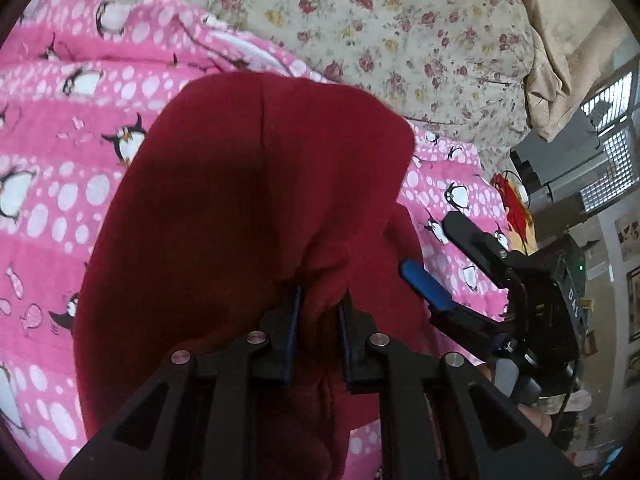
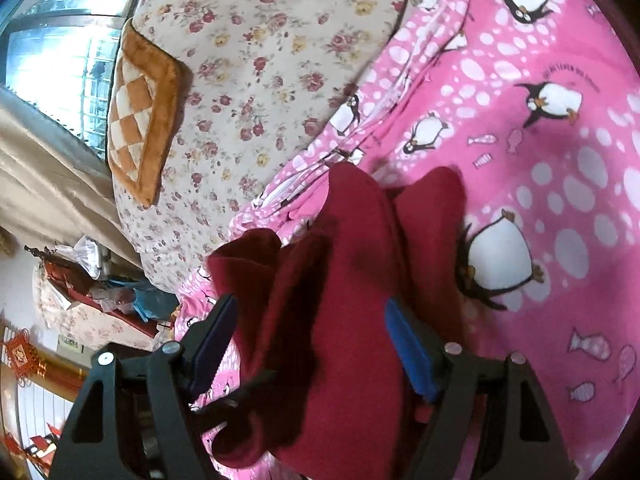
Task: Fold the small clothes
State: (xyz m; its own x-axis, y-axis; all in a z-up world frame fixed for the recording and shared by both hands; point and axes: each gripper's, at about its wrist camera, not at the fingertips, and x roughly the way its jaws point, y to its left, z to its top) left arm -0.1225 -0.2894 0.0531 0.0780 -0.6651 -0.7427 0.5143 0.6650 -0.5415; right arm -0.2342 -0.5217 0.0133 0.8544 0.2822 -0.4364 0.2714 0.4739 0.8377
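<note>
A dark red fleece garment (image 1: 248, 216) lies on a pink penguin-print blanket (image 1: 60, 184). My left gripper (image 1: 320, 300) is shut on a bunched fold of the red garment and lifts it, so the cloth drapes over the fingers. My right gripper (image 2: 308, 324) is open, its blue-padded fingers (image 2: 412, 356) standing either side of the red garment (image 2: 352, 280) without pinching it. The right gripper also shows in the left wrist view (image 1: 452, 260), open, just right of the garment.
A cream floral quilt (image 1: 400, 32) lies beyond the pink blanket (image 2: 560, 160). An orange checked cushion (image 2: 140, 120) rests on the quilt (image 2: 260, 60) by a window. Room clutter and furniture stand past the bed edge (image 1: 560, 200).
</note>
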